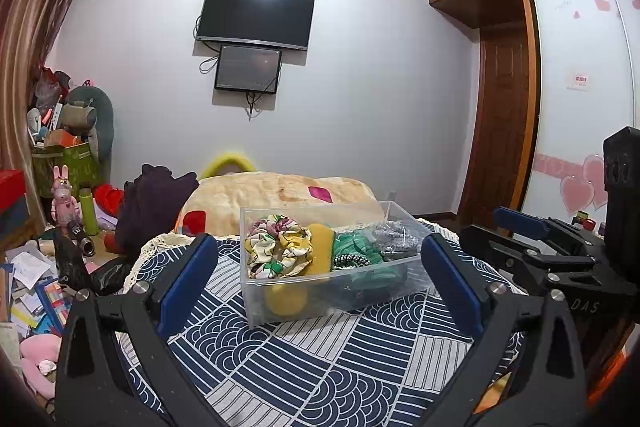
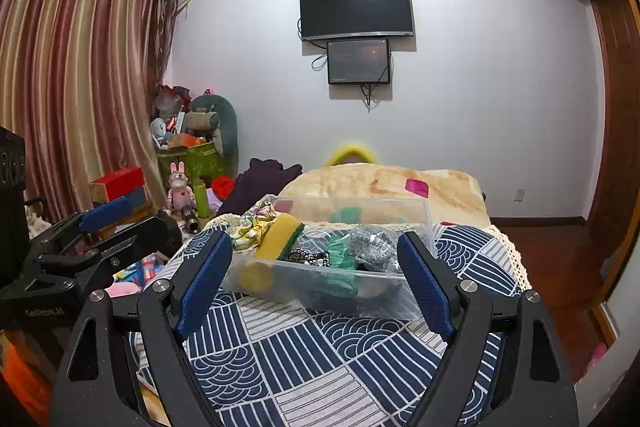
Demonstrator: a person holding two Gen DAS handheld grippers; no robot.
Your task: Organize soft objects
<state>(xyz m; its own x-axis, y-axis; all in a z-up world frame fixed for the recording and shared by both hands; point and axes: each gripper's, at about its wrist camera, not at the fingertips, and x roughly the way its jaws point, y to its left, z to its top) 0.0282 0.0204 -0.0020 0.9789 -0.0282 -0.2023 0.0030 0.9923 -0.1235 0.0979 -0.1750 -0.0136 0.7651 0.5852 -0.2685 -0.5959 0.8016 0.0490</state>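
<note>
Right wrist view, clear bin (image 2: pixel 360 291) wall blurring green cloth (image 2: pixel 340 255) beneath

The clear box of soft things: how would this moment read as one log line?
left gripper: open, empty | right gripper: open, empty | clear box: on patterned cloth, holds floral scrunchie, yellow sponge

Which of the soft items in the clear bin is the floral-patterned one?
The scrunchie at the bin's left end: flower print, unlike the plain yellow sponge beside it.
</note>
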